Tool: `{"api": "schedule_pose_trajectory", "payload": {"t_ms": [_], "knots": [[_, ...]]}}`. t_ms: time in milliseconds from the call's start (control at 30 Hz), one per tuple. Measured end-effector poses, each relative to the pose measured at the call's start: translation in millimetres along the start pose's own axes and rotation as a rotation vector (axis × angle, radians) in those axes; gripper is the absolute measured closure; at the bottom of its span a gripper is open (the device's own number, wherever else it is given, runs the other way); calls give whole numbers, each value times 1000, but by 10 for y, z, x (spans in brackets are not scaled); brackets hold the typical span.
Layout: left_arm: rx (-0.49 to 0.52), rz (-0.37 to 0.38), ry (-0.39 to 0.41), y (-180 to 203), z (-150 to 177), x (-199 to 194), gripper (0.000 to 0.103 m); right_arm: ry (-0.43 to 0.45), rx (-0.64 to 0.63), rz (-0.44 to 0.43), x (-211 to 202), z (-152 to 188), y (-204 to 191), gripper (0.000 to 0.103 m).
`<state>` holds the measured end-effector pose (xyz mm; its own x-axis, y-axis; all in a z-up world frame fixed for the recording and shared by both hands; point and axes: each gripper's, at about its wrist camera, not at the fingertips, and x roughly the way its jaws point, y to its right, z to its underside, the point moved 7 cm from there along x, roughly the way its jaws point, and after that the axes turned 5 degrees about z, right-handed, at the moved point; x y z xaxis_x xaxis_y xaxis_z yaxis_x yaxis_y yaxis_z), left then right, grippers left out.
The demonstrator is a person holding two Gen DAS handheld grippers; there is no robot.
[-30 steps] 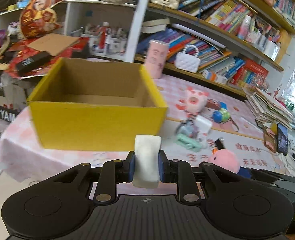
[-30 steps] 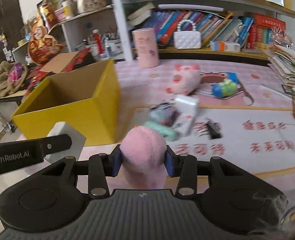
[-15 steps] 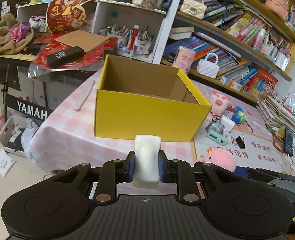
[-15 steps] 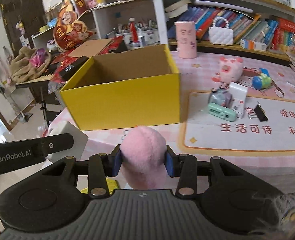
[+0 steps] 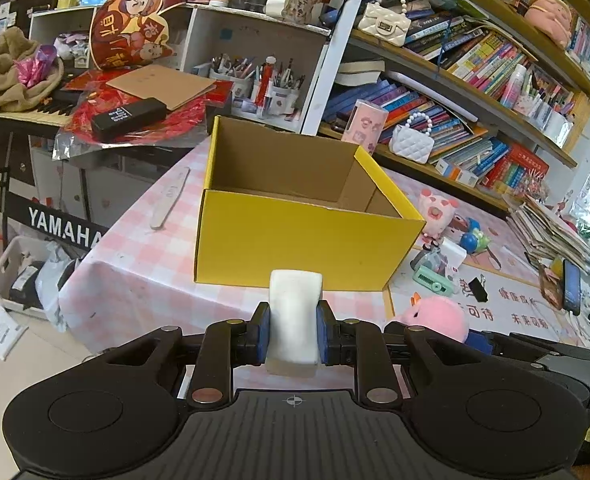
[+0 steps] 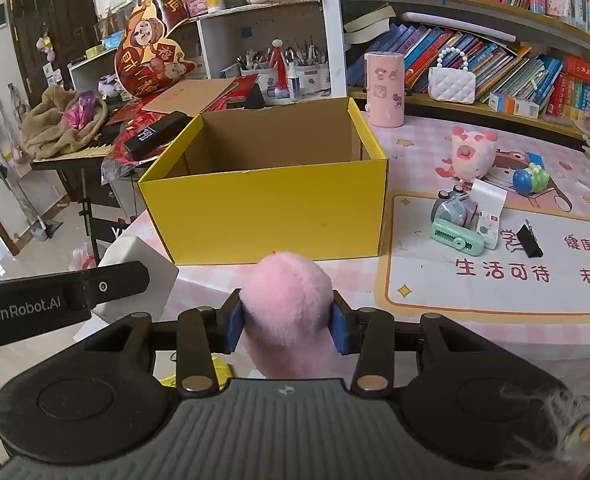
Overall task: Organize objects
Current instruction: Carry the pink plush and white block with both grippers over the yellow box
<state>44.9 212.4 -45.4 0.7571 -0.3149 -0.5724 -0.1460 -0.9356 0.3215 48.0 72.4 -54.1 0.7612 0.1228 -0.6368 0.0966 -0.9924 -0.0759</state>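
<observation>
My left gripper (image 5: 293,334) is shut on a white block (image 5: 294,312), held upright in front of the open yellow cardboard box (image 5: 295,240). My right gripper (image 6: 287,322) is shut on a fluffy pink plush toy (image 6: 289,304), just short of the box's near wall (image 6: 263,216). The plush (image 5: 435,318) also shows at the right of the left wrist view, and the white block (image 6: 135,272) at the left of the right wrist view. The box looks empty inside. Both grippers hang off the near edge of the pink checked table (image 5: 135,264).
On the table right of the box lie a pink pig plush (image 6: 473,154), a toy camera (image 6: 453,208), a green clip toy (image 6: 457,240), a white card box (image 6: 487,212), a black binder clip (image 6: 529,238) and a blue-green toy (image 6: 529,176). Bookshelves stand behind, a keyboard stand at left.
Both grippers have pulled back from the box toward the table's near edge, so the box looks smaller and farther off. Each grip is unchanged.
</observation>
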Motion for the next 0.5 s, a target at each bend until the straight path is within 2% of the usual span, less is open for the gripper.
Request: {"api": "schedule_pose_trajectory", "payload": {"t_ms": [267, 500], "knots": [[11, 2, 2, -21, -28, 11, 81, 2, -1, 7, 26, -26, -22, 63], [44, 9, 35, 54, -137, 3, 81, 14, 3, 20, 38, -87, 14, 63]]}}
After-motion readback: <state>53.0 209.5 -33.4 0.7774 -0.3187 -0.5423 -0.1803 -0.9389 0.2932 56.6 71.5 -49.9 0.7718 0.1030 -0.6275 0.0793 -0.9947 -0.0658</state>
